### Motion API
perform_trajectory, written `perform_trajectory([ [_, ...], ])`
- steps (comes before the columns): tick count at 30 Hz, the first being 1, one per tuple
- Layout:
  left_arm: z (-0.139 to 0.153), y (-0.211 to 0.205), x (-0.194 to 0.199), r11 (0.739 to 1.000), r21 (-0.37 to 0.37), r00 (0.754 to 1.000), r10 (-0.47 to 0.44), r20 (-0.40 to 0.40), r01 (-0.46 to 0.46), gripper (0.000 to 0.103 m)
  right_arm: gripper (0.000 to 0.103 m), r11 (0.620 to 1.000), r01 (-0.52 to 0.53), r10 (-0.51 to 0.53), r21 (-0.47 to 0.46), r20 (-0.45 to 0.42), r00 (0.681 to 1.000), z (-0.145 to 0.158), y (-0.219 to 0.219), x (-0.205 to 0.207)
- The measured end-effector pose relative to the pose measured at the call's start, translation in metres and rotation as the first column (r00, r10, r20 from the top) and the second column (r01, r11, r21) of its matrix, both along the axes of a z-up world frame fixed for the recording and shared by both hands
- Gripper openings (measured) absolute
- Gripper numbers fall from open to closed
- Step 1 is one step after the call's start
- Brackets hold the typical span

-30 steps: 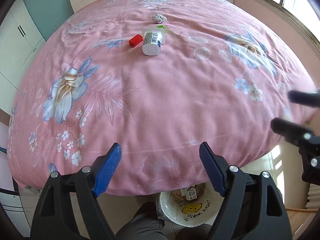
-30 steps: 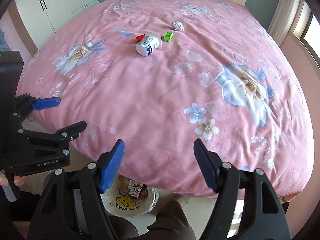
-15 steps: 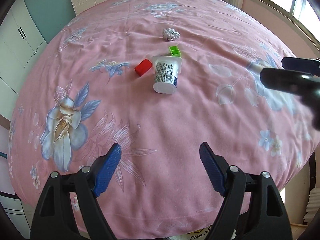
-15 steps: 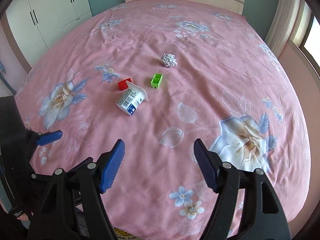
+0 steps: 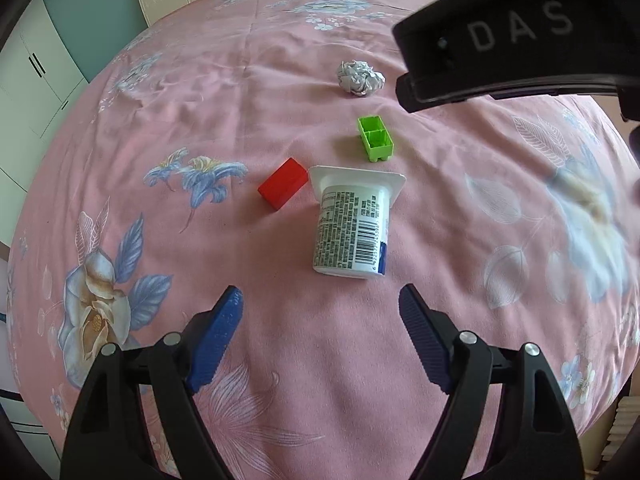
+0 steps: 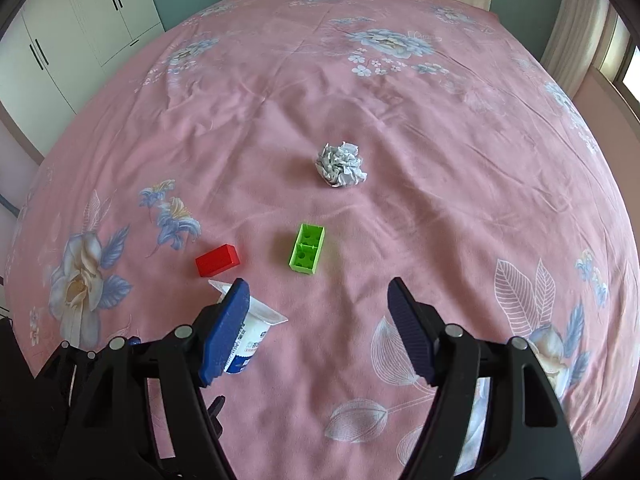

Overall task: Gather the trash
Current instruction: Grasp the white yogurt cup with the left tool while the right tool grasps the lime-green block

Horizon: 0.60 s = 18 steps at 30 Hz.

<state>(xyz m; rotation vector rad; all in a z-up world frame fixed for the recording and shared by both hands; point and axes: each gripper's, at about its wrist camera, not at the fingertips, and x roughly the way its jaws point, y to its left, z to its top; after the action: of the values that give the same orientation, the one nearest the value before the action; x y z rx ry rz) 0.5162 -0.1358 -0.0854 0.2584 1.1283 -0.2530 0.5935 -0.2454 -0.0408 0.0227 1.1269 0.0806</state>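
Pink floral bedspread (image 5: 280, 92) carries the trash: a yogurt cup (image 5: 352, 228) on its side, crumpled paper (image 6: 340, 165) farther off. Both the left gripper (image 5: 320, 320) and right gripper (image 6: 318, 316) hover with jaws apart and empty, likely lining up for pickups.

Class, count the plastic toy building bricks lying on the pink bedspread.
2. The red plastic brick lies beside the rim of the toppled white yogurt cup; the green hollow brick lies between that cup and the crumpled paper ball. None seem hidden.
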Motion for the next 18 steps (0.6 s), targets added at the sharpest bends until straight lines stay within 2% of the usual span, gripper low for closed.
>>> perform_trajectory([
  [6, -0.021, -0.004, 0.022, 1.0, -0.013, 1.0, 0.007, -0.008, -0.007, 0.082, 0.071, 0.996, 0.047, -0.04, 0.073, -0.085, 0.996, -0.049, -0.002, 0.045],
  [12, -0.034, -0.004, 0.033, 0.999, -0.049, 1.0, 0.014, -0.023, -0.015, 0.082, 0.071, 0.988, 0.084, -0.067, 0.133, -0.129, 0.989, -0.078, -0.004, 0.065],
  [15, -0.041, -0.005, 0.036, 0.998, -0.064, 0.999, 0.012, -0.035, -0.014, 0.068, 0.069, 0.986, 0.081, -0.061, 0.146, -0.137, 0.989, -0.087, -0.002, 0.069],
  [17, -0.046, -0.006, 0.039, 0.998, -0.066, 0.999, 0.013, -0.05, -0.016, 0.053, 0.056, 0.985, 0.078, -0.055, 0.152, -0.152, 0.987, -0.093, 0.0, 0.071],
  [18, -0.048, -0.006, 0.04, 0.998, -0.067, 0.999, 0.015, -0.049, -0.018, 0.053, 0.052, 0.985, 0.076, -0.051, 0.152, -0.161, 0.986, -0.096, 0.001, 0.072],
])
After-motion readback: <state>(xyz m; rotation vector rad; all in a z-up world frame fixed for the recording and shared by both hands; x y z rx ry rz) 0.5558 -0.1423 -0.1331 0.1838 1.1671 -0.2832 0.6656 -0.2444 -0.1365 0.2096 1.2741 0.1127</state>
